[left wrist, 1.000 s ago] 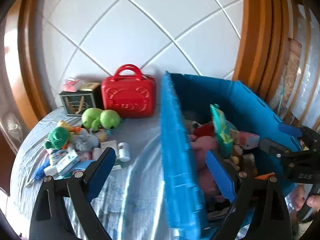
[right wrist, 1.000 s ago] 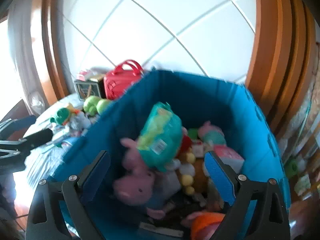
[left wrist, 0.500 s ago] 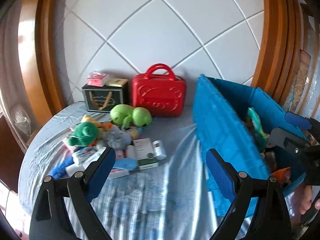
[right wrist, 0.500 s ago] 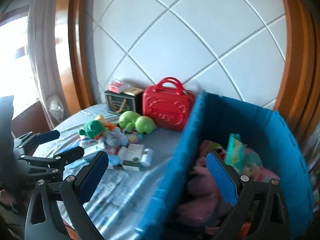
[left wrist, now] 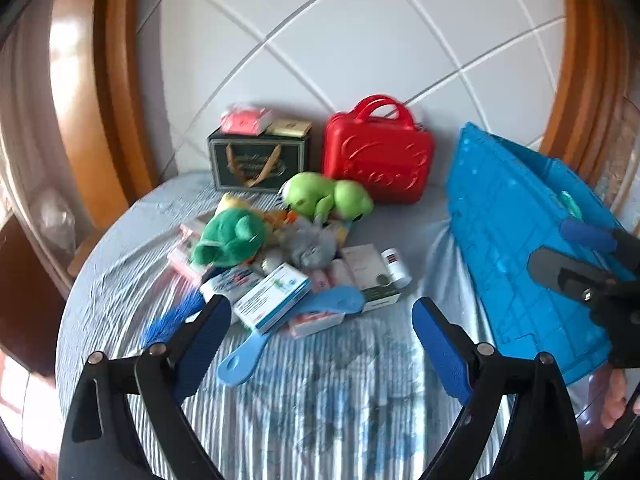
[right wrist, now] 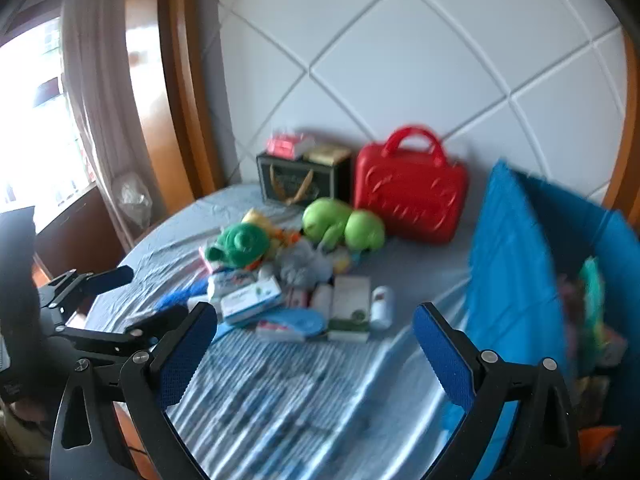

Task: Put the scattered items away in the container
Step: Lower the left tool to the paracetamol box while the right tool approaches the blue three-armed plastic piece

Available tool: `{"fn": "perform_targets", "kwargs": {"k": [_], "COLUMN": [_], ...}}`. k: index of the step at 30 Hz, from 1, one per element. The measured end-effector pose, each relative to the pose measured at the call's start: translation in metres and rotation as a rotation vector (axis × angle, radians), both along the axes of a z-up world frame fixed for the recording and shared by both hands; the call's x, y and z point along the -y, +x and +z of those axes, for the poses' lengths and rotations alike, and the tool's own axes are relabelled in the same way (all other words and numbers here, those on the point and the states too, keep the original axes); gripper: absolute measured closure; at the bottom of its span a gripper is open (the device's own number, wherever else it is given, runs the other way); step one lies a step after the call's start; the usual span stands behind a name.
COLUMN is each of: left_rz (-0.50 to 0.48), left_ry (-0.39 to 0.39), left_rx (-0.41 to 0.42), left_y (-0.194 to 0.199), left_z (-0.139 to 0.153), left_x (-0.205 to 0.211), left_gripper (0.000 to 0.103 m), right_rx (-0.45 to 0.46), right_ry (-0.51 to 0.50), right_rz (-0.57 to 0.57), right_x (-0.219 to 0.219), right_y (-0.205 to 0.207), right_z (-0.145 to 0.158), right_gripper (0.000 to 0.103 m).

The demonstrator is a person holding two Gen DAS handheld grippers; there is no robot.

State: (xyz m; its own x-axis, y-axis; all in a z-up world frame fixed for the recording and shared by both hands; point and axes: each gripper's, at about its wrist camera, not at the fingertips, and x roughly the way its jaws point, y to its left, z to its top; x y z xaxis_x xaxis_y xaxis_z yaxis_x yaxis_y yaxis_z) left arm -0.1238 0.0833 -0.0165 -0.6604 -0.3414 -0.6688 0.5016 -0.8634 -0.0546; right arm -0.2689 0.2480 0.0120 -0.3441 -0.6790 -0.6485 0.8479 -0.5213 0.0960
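While both of my grippers hang above the striped cloth [left wrist: 320, 408] on the bench, their jaws stand wide apart and hold nothing. The left gripper [left wrist: 320, 344] points at the pile: a dark green plush [left wrist: 230, 238] on the left, a white medicine box [left wrist: 274, 296] and a blue brush [left wrist: 296, 320] nearer me, a light green plush [left wrist: 326, 198] behind, a small white bottle [left wrist: 396, 266] at the right edge. Further back stand a dark box [left wrist: 258, 164] and a red case [left wrist: 378, 160]. The blue container [left wrist: 512, 240] stands right of the pile, apart from it. My right gripper [right wrist: 316, 344] faces the same heap, container [right wrist: 508, 280] on its right, toys inside it.
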Motion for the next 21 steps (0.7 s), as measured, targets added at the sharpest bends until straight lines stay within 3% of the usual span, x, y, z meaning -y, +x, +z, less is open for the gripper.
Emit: {"fn": "perform_targets", "kwargs": {"k": [4, 11, 16, 21], "left_rz": [0.065, 0.172, 0.148, 0.066], "left_ry": [0.005, 0.033, 0.032, 0.077], "left_rx": [0.009, 0.097, 0.142, 0.164], "left_y": [0.007, 0.015, 0.008, -0.017], "left_z": [-0.015, -0.052, -0.078, -0.101], "left_x": [0.023, 0.064, 0.083, 0.108], "left_gripper": [0.01, 0.01, 0.01, 0.01], "right_rx": [0.027, 0.108, 0.157, 0.138], "right_ry": [0.043, 0.076, 0.134, 0.158], "right_rz": [0.02, 0.064, 0.048, -0.017], "right_x": [0.023, 0.054, 0.072, 0.087], "right_y": [-0.008, -0.026, -0.028, -0.033], "right_z": [-0.026, -0.077, -0.114, -0.128], "right_gripper": [0.003, 0.003, 0.003, 0.003]}}
